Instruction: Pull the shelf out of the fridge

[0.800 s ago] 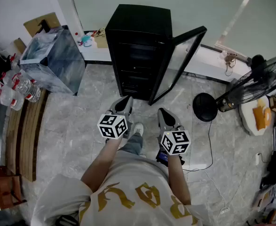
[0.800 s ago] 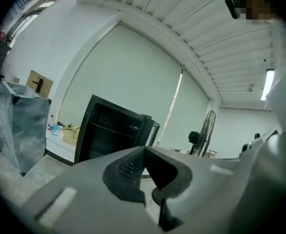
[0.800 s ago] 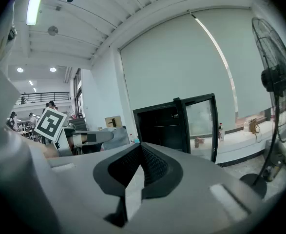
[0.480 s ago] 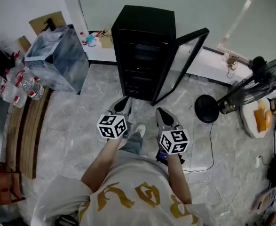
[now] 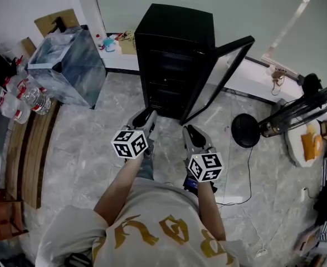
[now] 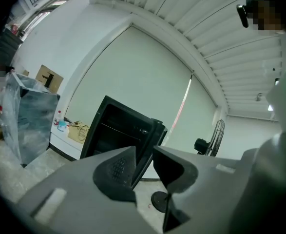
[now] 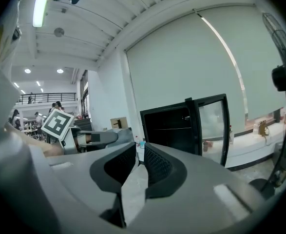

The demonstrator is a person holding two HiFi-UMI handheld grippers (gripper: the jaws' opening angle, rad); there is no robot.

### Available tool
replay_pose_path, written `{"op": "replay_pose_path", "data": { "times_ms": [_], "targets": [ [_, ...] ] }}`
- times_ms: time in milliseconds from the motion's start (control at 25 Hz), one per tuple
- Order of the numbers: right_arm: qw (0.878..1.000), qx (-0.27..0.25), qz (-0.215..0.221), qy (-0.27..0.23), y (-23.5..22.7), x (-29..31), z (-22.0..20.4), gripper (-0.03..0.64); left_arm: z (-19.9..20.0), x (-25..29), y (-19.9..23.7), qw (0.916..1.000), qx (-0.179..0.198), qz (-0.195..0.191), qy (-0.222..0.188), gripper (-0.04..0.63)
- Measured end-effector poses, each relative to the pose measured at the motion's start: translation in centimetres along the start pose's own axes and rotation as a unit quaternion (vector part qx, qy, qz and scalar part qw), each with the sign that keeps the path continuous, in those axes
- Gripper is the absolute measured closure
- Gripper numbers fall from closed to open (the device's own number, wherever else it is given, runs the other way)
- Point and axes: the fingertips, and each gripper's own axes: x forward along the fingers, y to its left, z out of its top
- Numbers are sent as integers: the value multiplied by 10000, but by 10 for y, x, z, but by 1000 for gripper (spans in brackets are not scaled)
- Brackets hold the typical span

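The black fridge point(image 5: 174, 43) stands on the floor ahead with its glass door point(image 5: 219, 74) swung open to the right. Dark shelves point(image 5: 164, 74) show inside as faint lines; a shelf point(image 7: 174, 128) also shows in the right gripper view. My left gripper point(image 5: 145, 117) hovers just short of the fridge's foot, its jaws a narrow gap apart and empty. My right gripper point(image 5: 191, 133) hangs beside it, below the door's edge, jaws nearly touching, holding nothing. The fridge point(image 6: 118, 130) fills the middle of the left gripper view beyond the fingertips.
A clear plastic bin point(image 5: 68, 65) stands left of the fridge, with water bottles point(image 5: 18, 102) and a wooden bench point(image 5: 29, 149) further left. A standing fan point(image 5: 302, 107) with its round base point(image 5: 245, 129) is at the right; a cable point(image 5: 247, 177) trails over the floor.
The view has closed in on the fridge. My left gripper rose and moved forward a little; the right one barely moved. The shoe seen between the grippers is now hidden.
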Motion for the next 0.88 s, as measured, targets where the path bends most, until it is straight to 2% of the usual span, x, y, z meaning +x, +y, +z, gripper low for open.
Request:
{"op": "replay_pose_path", "data": {
  "times_ms": [240, 520, 760, 880],
  "targets": [
    [9996, 139, -227, 61, -29, 69, 9, 534, 16, 59, 51, 9996, -270, -15, 117, 496],
    [9972, 248, -673, 191, -61, 169, 36, 534, 57, 164, 135, 9957, -853, -162, 325, 495],
    [9933, 173, -1030, 485, -88, 243, 38, 532, 79, 235, 180, 9889, -1440, -368, 73, 494],
    [9905, 226, -1243, 543, -98, 269, 41, 532, 73, 264, 195, 9789, -1984, -472, 121, 490]
  ]
}}
